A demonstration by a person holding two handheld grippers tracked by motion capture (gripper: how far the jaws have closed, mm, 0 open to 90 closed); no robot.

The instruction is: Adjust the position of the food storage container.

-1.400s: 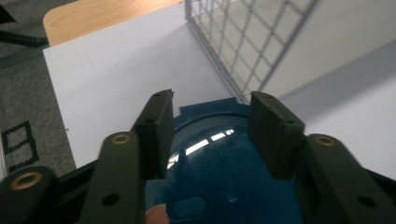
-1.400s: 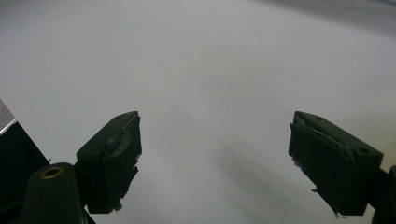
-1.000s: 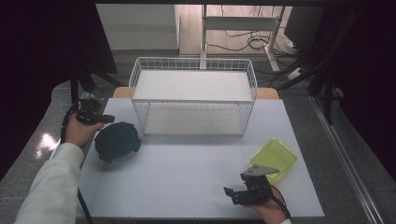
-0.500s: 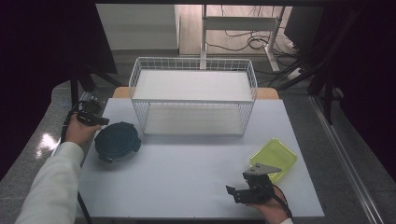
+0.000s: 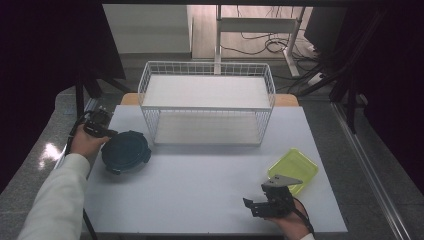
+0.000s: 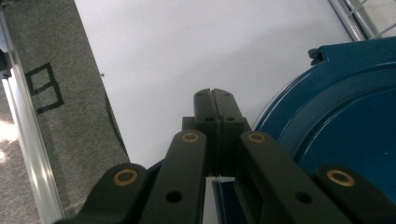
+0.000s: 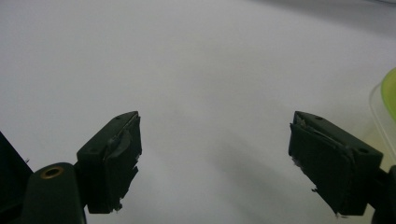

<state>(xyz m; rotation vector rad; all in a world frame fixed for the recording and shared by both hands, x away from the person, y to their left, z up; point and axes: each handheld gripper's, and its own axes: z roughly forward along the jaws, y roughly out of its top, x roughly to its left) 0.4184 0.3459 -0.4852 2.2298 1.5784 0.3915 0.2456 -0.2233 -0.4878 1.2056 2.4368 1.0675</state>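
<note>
Soft, even light is falling from overhead on the matte white table (image 5: 200, 180), while both upper corners of the high view are sinking into near-black. A bright glare patch is shining on the grey floor at the left edge. The white wire basket (image 5: 207, 107) is casting a faint shadow toward the lower frame. In the left gripper view, the round dark-blue plastic lid (image 6: 345, 116) is looking slightly soft. In the right gripper view, the table is blurring into a hazy grey, with a diffuse shadow lying between the jaws.

Black grippers, brass-ringed screw holes on fingers (image 6: 212, 105); grey plate (image 5: 281, 179); white sleeve (image 5: 55, 200).
</note>
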